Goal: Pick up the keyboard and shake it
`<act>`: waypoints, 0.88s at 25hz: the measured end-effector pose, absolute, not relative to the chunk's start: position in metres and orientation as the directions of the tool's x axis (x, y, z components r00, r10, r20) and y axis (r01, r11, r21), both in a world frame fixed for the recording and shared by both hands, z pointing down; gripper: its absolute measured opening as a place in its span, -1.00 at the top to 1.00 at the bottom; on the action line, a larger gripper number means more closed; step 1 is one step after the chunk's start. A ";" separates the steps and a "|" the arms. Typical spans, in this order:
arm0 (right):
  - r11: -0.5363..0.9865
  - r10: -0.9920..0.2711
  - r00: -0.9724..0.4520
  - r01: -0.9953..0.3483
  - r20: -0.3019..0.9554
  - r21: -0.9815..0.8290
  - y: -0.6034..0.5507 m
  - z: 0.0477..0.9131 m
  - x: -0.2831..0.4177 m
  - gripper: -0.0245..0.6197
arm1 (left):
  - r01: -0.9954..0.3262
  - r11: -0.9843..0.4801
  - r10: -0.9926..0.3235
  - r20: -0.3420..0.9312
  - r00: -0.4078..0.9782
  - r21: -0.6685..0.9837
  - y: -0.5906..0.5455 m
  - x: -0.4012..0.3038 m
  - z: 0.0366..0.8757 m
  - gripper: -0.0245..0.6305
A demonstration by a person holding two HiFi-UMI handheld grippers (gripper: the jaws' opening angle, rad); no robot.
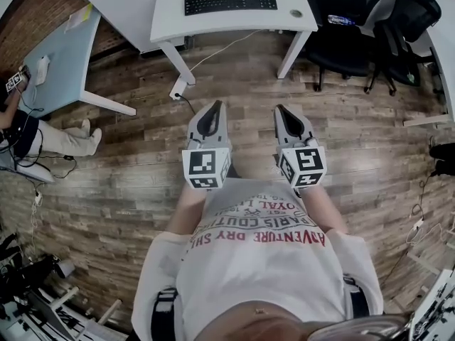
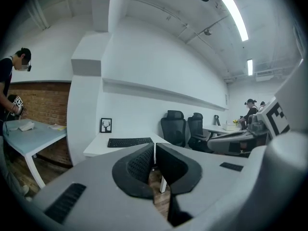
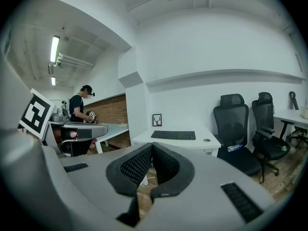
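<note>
Nothing is done: my left gripper and right gripper are clenched empty, keyboard untouched on the far desk.

The person's white T-shirt carries red print, seen upside down: "PARIS COUTU", "AVENTURE" and "DRY" can be read. The remaining letters are cut off by folds.

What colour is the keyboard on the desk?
Black. The keyboard shows best in the head view, on the white desk.

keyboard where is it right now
The keyboard lies flat on the white desk at the top centre of the head view, left of a small round disc, with black office chairs past the desk's right side.
</note>
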State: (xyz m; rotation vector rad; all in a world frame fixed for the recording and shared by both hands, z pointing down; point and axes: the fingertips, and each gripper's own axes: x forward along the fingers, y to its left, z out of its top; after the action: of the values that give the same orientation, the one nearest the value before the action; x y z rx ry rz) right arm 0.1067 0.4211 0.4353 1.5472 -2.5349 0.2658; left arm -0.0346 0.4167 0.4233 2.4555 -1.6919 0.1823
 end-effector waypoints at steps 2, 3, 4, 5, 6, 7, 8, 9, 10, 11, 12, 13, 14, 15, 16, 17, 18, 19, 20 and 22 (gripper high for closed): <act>0.439 -0.867 -0.441 -0.896 0.231 -0.065 0.394 0.434 0.094 0.84 | -0.931 -0.359 -0.912 0.187 0.364 0.061 0.389 -0.048 0.421 0.84; 0.434 -0.869 -0.436 -0.899 0.233 -0.064 0.381 0.433 0.087 0.84 | -0.930 -0.362 -0.911 0.187 0.368 0.063 0.375 -0.056 0.421 0.84; 0.429 -0.871 -0.431 -0.901 0.235 -0.063 0.368 0.432 0.080 0.84 | -0.929 -0.364 -0.910 0.186 0.370 0.066 0.360 -0.064 0.420 0.84; 0.425 -0.873 -0.426 -0.903 0.236 -0.061 0.355 0.431 0.072 0.84 | -0.928 -0.366 -0.909 0.185 0.373 0.069 0.345 -0.073 0.419 0.84; 0.419 -0.876 -0.421 -0.906 0.237 -0.059 0.341 0.430 0.064 0.84 | -0.927 -0.369 -0.908 0.183 0.376 0.072 0.331 -0.082 0.418 0.84; 0.414 -0.878 -0.415 -0.909 0.239 -0.056 0.328 0.430 0.056 0.84 | -0.925 -0.373 -0.907 0.181 0.381 0.075 0.317 -0.091 0.417 0.84; 0.409 -0.880 -0.409 -0.911 0.240 -0.054 0.316 0.429 0.048 0.84 | -0.923 -0.378 -0.905 0.179 0.386 0.078 0.304 -0.101 0.416 0.84; 0.405 -0.882 -0.405 -0.913 0.242 -0.053 0.304 0.428 0.039 0.85 | -0.921 -0.381 -0.904 0.178 0.389 0.081 0.293 -0.110 0.416 0.84; 0.401 -0.883 -0.401 -0.915 0.243 -0.051 0.292 0.428 0.031 0.84 | -0.920 -0.382 -0.903 0.178 0.391 0.083 0.281 -0.120 0.416 0.84; 0.397 -0.885 -0.396 -0.917 0.246 -0.050 0.281 0.429 0.023 0.84 | -0.920 -0.382 -0.903 0.179 0.391 0.086 0.270 -0.129 0.416 0.84; 0.391 -0.886 -0.391 -0.919 0.249 -0.051 0.270 0.429 0.017 0.84 | -0.920 -0.382 -0.902 0.181 0.392 0.090 0.260 -0.138 0.417 0.84; 0.385 -0.887 -0.386 -0.921 0.253 -0.055 0.261 0.431 0.011 0.84 | -0.918 -0.384 -0.900 0.182 0.395 0.095 0.250 -0.146 0.418 0.84; 0.378 -0.888 -0.381 -0.924 0.258 -0.062 0.252 0.433 0.005 0.84 | -0.916 -0.389 -0.898 0.181 0.401 0.100 0.242 -0.154 0.419 0.84; 0.373 -0.888 -0.377 -0.925 0.263 -0.068 0.244 0.435 -0.001 0.84 | -0.913 -0.395 -0.895 0.179 0.408 0.104 0.234 -0.161 0.420 0.84; 0.370 -0.888 -0.375 -0.926 0.267 -0.073 0.236 0.437 -0.007 0.84 | -0.911 -0.397 -0.894 0.178 0.411 0.108 0.226 -0.168 0.422 0.84; 0.369 -0.886 -0.375 -0.926 0.271 -0.075 0.229 0.439 -0.012 0.84 | -0.911 -0.396 -0.894 0.178 0.411 0.112 0.218 -0.174 0.423 0.84; 0.369 -0.885 -0.375 -0.926 0.276 -0.075 0.222 0.440 -0.016 0.84 | -0.912 -0.394 -0.895 0.179 0.409 0.118 0.210 -0.179 0.425 0.84; 0.370 -0.883 -0.375 -0.926 0.281 -0.072 0.217 0.442 -0.019 0.84 | -0.912 -0.391 -0.894 0.181 0.409 0.125 0.204 -0.182 0.427 0.84; 0.370 -0.882 -0.374 -0.927 0.286 -0.069 0.212 0.444 -0.021 0.84 | -0.911 -0.391 -0.893 0.184 0.410 0.132 0.199 -0.185 0.429 0.84; 0.366 -0.881 -0.370 -0.928 0.294 -0.071 0.202 0.448 -0.024 0.84 | -0.910 -0.391 -0.890 0.195 0.412 0.137 0.190 -0.188 0.435 0.84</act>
State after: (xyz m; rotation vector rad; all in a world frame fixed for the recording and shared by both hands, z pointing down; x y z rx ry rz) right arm -0.0236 0.2022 0.4482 1.6276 -2.4193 0.3321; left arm -0.1880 0.1898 0.4354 2.4454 -1.5872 0.1309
